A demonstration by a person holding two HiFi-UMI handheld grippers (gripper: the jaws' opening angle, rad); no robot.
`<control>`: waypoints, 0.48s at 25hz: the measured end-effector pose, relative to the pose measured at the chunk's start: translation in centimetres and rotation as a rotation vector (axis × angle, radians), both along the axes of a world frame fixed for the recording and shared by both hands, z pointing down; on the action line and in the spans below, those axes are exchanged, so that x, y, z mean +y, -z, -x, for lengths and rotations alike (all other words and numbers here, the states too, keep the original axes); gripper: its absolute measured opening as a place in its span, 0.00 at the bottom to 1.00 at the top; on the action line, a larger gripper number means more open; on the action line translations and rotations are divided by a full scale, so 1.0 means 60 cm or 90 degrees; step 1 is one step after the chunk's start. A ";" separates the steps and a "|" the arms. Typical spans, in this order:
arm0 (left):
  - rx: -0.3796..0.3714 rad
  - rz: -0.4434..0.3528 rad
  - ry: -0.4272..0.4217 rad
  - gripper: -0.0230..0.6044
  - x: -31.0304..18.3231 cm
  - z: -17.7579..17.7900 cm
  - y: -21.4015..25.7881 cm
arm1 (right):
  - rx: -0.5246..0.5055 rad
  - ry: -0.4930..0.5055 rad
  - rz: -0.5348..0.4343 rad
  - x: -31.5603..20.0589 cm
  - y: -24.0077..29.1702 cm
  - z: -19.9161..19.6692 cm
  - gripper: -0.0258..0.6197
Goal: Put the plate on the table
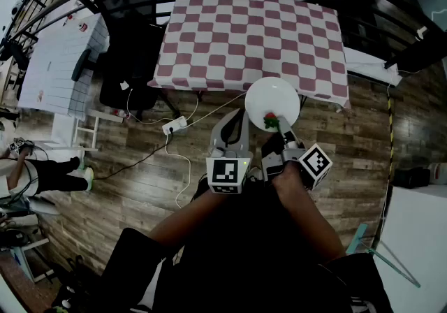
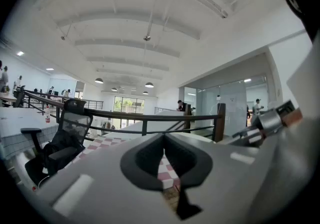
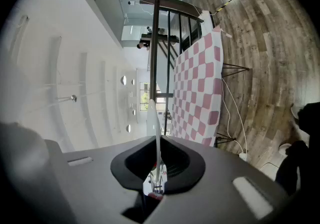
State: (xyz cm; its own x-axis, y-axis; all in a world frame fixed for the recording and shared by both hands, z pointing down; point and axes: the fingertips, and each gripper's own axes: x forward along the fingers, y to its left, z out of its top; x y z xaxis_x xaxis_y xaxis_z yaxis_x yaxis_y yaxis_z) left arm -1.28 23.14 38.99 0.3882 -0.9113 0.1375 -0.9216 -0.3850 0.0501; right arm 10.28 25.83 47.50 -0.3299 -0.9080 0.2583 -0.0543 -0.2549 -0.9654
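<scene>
1. Grips the round white ceramic plate (image 1: 272, 100) by its near rim in the right gripper (image 1: 277, 127). Pinches the thin edge tight beside a small red-and-green decoration (image 1: 269, 121), probably leaving the far side free to touch down first.
2. Shows the plate edge-on in the right gripper view, upright between the jaws, since that gripper lies rolled on its side. Looks roughly level in the head view.
3. Hovers the plate above the near edge of the red-and-white chequered cloth-covered surface (image 1: 237, 46), not yet resting on it, partly over the brown wooden plank floor (image 1: 140, 179).
4. Holds the left gripper (image 1: 234, 123) just beside, pressed together on nothing, seemingly spare for a one-handed carry.
5. Needs, by judgement, a forward reach and a lowering before any release.
</scene>
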 end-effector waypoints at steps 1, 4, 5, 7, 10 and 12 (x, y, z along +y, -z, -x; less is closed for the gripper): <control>0.000 0.000 0.002 0.05 0.001 0.000 0.000 | -0.005 -0.001 -0.009 -0.007 0.010 0.003 0.07; 0.000 -0.002 0.007 0.05 0.004 0.003 0.001 | -0.014 -0.005 -0.030 -0.018 0.027 0.005 0.07; 0.001 -0.003 0.009 0.05 0.005 0.004 0.001 | -0.011 -0.006 -0.028 -0.016 0.027 0.003 0.07; 0.004 -0.007 0.012 0.05 0.008 0.005 0.001 | -0.004 -0.005 -0.012 -0.007 0.023 -0.002 0.07; 0.002 -0.013 0.014 0.05 0.012 0.002 0.001 | -0.001 -0.005 0.005 0.004 0.014 -0.012 0.07; -0.004 -0.017 0.016 0.05 0.017 -0.003 0.000 | -0.002 -0.008 0.007 0.011 0.008 -0.021 0.07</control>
State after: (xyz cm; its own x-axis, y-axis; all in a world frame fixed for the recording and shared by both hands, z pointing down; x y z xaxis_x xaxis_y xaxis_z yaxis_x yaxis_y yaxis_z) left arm -1.11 24.15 38.98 0.3641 -0.9241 0.1158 -0.9313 -0.3625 0.0350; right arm 11.53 26.46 47.02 -0.3198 -0.9090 0.2671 -0.0477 -0.2661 -0.9628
